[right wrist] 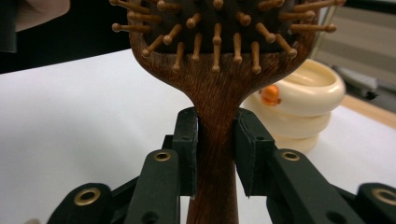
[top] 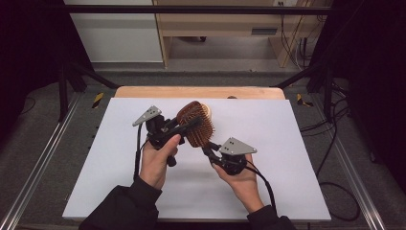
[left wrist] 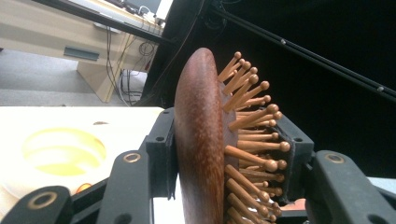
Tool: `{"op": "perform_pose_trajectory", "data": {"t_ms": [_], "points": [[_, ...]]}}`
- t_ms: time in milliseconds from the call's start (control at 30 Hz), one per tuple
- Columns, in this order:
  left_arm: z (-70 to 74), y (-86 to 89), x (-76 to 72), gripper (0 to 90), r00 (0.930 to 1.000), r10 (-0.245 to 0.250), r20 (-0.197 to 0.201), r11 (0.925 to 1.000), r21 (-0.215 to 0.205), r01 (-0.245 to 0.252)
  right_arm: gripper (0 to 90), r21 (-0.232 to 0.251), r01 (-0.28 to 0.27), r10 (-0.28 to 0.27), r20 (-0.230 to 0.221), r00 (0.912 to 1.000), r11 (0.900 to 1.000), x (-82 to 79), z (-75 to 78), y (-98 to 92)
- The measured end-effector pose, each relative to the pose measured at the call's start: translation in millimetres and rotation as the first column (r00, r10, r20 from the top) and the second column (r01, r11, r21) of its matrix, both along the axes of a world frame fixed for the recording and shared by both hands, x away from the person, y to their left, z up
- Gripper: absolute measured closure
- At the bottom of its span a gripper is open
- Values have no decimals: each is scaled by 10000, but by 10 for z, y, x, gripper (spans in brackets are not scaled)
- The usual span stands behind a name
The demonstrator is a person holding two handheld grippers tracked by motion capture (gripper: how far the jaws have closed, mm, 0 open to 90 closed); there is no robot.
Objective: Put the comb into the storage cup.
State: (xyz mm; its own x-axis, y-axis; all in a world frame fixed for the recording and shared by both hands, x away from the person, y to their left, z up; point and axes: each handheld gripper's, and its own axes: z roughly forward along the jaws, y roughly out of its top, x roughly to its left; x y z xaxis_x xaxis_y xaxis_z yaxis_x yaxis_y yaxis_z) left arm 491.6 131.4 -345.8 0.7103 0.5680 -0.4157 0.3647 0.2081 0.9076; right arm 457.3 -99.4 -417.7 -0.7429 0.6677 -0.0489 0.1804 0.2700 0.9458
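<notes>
I've got a cream ringed container sitting on the table just behind the brush, right of centre in the right gripper view; a small orange thing sits on its side, and I can't tell what, if anything, is inside it. The wooden hairbrush is up off the white sheet, centre of the high view, held between both tools. Its long axis runs diagonally there, head toward the upper left, handle down toward the lower right, bristles facing the camera. My left gripper is clamped across the brush head: in the left gripper view one pad presses the smooth back, the other sits in among the pins. My right gripper is closed on the handle, pads tight either side of the neck in the right gripper view. Underneath, the white sheet covers a light wooden tabletop, with grey floor beyond, pale cabinets across the top of the frame, loose cables at upper right and black framing around the rig
</notes>
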Motion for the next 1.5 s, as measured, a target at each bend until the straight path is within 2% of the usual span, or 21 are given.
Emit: {"op": "perform_pose_trajectory", "data": {"t_ms": [133,267,333,433,500,567,633,733,867,1067,1333,1500], "points": [[31,45,9,511,9997,214,144,9997,-154,-212,498,172,136,-132,-212,9997,9998,-14,32,-41],[59,118,20,510,9977,610,285,9980,-157,-606,293,372,636,-620,-429,9972,9973,-9,54,-126],[69,150,28,510,9969,735,291,9971,-227,-729,237,417,840,-820,-466,9955,9956,14,36,-163],[96,178,27,509,9957,867,324,9957,-345,-856,215,-247,1483,-1488,-193,9887,9886,46,15,-192],[123,194,17,509,9947,942,409,9950,-368,-928,211,-442,1759,-1763,-67,9843,9834,56,9,-228],[151,206,6,509,9934,1012,549,9943,-389,-991,203,-354,1737,-1747,-245,9843,9842,65,7,-282],[179,217,0,509,9921,1093,615,9934,-423,-1069,186,-498,1789,-1811,-442,9825,9826,72,-1,-342],[214,240,8,509,9922,1101,585,9931,-483,-1073,182,-487,1809,-1842,-746,9801,9823,87,1,-448],[255,291,30,508,9932,1086,425,9926,-593,-1060,170,-404,2160,-2189,-967,9709,9756,126,31,-603],[331,357,22,508,9921,1111,587,9927,-531,-1081,144,-413,2407,-2441,-1342,9604,9697,180,24,-851],[467,349,97,508,9915,1137,627,9929,-422,-1112,131,-431,2744,-2777,-1336,9513,9607,135,-1,-1136],[531,318,175,508,9923,1020,704,9946,-236,-1006,134,-370,2735,-2760,-1260,9529,9612,62,-72,-1299]]}}
